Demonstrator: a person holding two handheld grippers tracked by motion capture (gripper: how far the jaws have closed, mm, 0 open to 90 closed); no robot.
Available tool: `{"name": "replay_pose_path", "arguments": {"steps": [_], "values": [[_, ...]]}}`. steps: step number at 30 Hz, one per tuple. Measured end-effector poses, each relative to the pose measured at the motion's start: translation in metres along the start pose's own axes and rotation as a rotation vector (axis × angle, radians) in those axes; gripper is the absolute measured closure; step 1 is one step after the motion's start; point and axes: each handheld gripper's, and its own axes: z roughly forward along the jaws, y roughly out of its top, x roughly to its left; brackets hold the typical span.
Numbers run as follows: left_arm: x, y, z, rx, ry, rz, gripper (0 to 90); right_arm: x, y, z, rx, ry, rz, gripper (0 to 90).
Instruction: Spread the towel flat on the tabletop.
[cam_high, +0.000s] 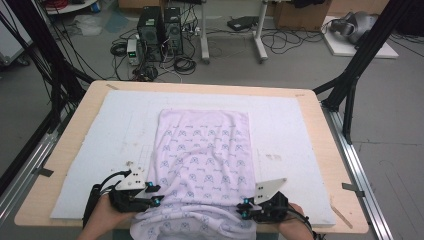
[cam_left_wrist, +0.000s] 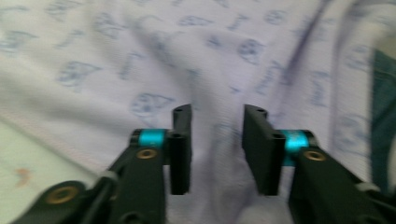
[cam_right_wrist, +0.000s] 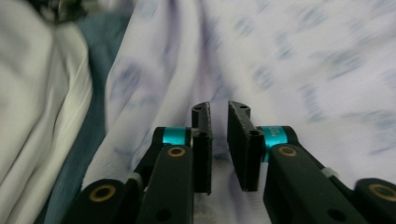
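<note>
Garment: pale lilac cloth (cam_high: 202, 160) with a small blue printed motif, spread flat on the white mat (cam_high: 90, 150); its near end hangs over the table's front edge between the two hands.
Garment surface: shallow creases run lengthwise; far edge lies roughly straight, well short of the mat's far border.
Table: light wooden top (cam_high: 327, 150) carrying the mat; tape marks at its side edges.
Left gripper: (cam_high: 150, 194) at the garment's near left corner, held in the person's left hand (cam_high: 107, 215). In the left gripper view its jaws (cam_left_wrist: 217, 140) stand parted over the cloth, a clear gap between the pads, no fold pinched in them.
Right gripper: (cam_high: 246, 206) at the garment's near right corner, held in the right hand (cam_high: 295, 227). In the right gripper view the jaws (cam_right_wrist: 219, 140) stand narrowly apart above the cloth; nothing visibly clamped between the pads.
Contact: whether either set of tips touches the fabric cannot be told.
Surroundings: computer towers (cam_high: 160, 32) and loose cables on the floor beyond the table.
</note>
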Motion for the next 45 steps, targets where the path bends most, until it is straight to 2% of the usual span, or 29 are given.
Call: {"name": "replay_pose_path", "arguments": {"steps": [1, 4, 6, 8, 9, 10, 12, 13, 16, 18, 19, 23, 25, 27, 28, 30, 34, 37, 39, 42, 45], "values": [[0.003, 0.002, 0.0, 0.003, 0.012, 0.0, 57.8, -0.004, 0.003, -0.003, -0.028, -0.019, 0.016, 74.6], [0.014, 0.005, 0.004, -0.004, 0.048, -0.03, 56.1, -0.023, 0.011, -0.004, -0.043, -0.08, 0.044, 69.6], [0.02, 0.004, 0.009, 0.007, 0.073, -0.053, 56.0, -0.038, 0.012, 0.0, -0.033, -0.109, 0.065, 62.9], [0.024, 0.002, 0.017, 0.042, 0.098, -0.068, 57.4, -0.051, 0.009, 0.003, -0.015, -0.147, 0.097, 60.7], [0.025, 0.0, 0.02, 0.051, 0.092, -0.068, 59.9, -0.057, 0.007, 0.006, 0.008, -0.164, 0.111, 59.1], [0.025, 0.0, 0.02, 0.036, 0.092, -0.062, 62.5, -0.061, 0.005, 0.009, 0.032, -0.177, 0.122, 59.1], [0.025, 0.001, 0.021, 0.034, 0.096, -0.051, 76.7, -0.065, 0.002, 0.016, 0.064, -0.18, 0.129, 62.2], [0.025, 0.002, 0.022, 0.036, 0.097, -0.047, 85.0, -0.066, 0.001, 0.016, 0.049, -0.179, 0.125, 69.1], [0.03, 0.006, 0.024, 0.034, 0.097, -0.067, 87.7, -0.068, 0.003, 0.017, 0.05, -0.157, 0.104, 86.6], [0.036, 0.01, 0.023, 0.002, 0.098, -0.093, 87.8, -0.073, 0.004, 0.017, 0.05, -0.151, 0.102, 87.6], [0.041, 0.012, 0.021, -0.011, 0.107, -0.103, 87.8, -0.074, 0.004, 0.016, 0.055, -0.164, 0.11, 87.9], [0.055, 0.028, 0.016, -0.062, 0.19, -0.104, 87.8, -0.084, 0.015, 0.006, 0.058, -0.247, 0.096, 88.0], [0.062, 0.037, 0.017, -0.07, 0.241, -0.084, 87.8, -0.093, 0.021, 0.001, 0.047, -0.276, 0.102, 88.0], [0.071, 0.042, 0.02, -0.083, 0.256, -0.109, 87.8, -0.102, 0.025, -0.001, 0.043, -0.3, 0.106, 87.9], [0.075, 0.044, 0.023, -0.08, 0.274, -0.106, 87.8, -0.106, 0.025, 0.0, 0.039, -0.307, 0.115, 87.9], [0.085, 0.041, 0.029, -0.076, 0.296, -0.133, 87.8, -0.115, 0.023, 0.004, 0.05, -0.308, 0.134, 87.7], [0.097, 0.034, 0.041, -0.015, 0.286, -0.172, 86.2, -0.128, 0.016, 0.012, 0.048, -0.314, 0.183, 85.1], [0.094, 0.035, 0.033, -0.05, 0.283, -0.18, 73.7, -0.13, 0.015, 0.008, 0.013, -0.322, 0.197, 77.1], [0.088, 0.037, 0.024, -0.069, 0.278, -0.16, 69.3, -0.126, 0.018, 0.0, -0.019, -0.318, 0.193, 73.8], [0.072, 0.037, 0.01, -0.076, 0.263, -0.108, 63.3, -0.109, 0.026, -0.01, -0.058, -0.288, 0.173, 68.5], [0.052, 0.031, -0.003, -0.109, 0.233, -0.073, 60.0, -0.084, 0.032, -0.015, -0.058, -0.273, 0.102, 64.5]]}}
